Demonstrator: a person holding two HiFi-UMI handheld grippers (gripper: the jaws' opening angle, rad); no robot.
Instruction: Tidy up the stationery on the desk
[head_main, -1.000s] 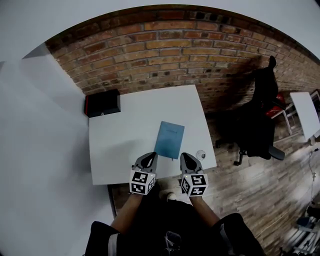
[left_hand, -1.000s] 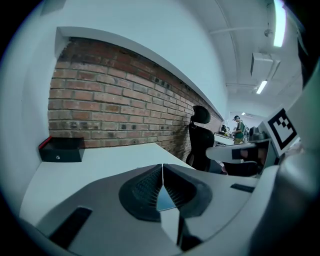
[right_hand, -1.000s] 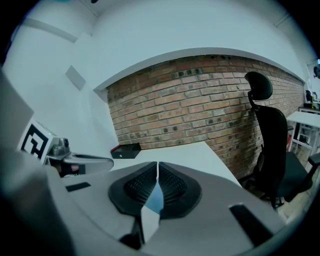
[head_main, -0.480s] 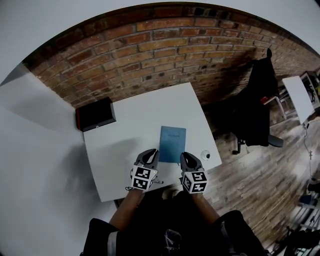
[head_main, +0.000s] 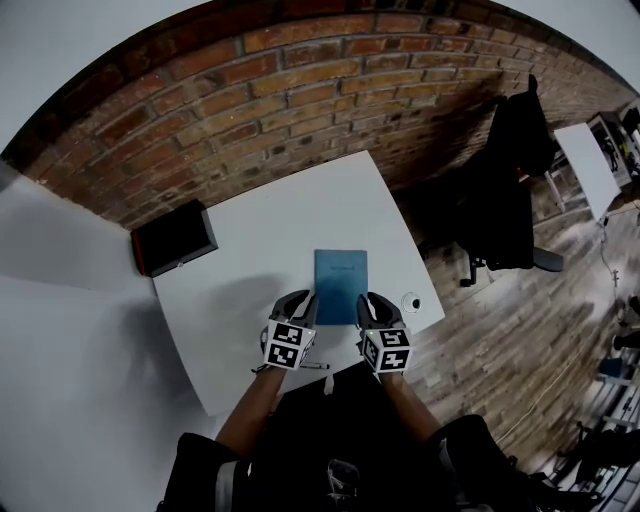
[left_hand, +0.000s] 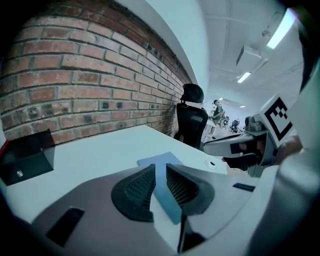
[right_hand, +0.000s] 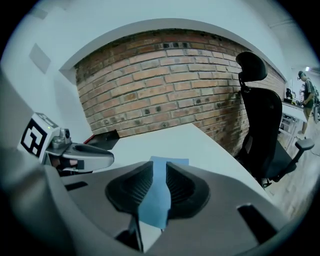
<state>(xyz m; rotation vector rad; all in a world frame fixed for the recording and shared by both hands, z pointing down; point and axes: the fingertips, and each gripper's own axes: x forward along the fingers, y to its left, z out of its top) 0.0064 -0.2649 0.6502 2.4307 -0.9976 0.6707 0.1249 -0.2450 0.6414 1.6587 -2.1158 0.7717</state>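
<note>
Holds the left gripper (left_hand: 160, 167) with its fingers (left_hand: 138, 188) a narrow slit apart, pinching nothing; through the slit, only the blue of the notebook (left_hand: 160, 159) lying farther on. Same with the right gripper (right_hand: 159, 164): fingers (right_hand: 180, 188) parted by a thin gap, nothing clamped, the blue cover showing between them. Holds both side by side at the near edge of the tabletop (head_main: 250, 290), the left one just by the notebook's near left corner, the right one just by its near right corner, tips pointing away from the body. Cannot tell whether either tip touches the cover.

Notebook flat and closed on the tabletop, in its near right part, long side running away from the person. Just right of it, near the tabletop's right edge, a small white round thing (head_main: 411, 303) with a dark centre; too small to tell more. At the back left corner, well apart from the notebook, a black box (head_main: 175, 238) with a red edge. Behind the tabletop, a brick wall (head_main: 300, 80). To the right, on a wooden floor (head_main: 520, 340), a black chair (head_main: 515, 180).
</note>
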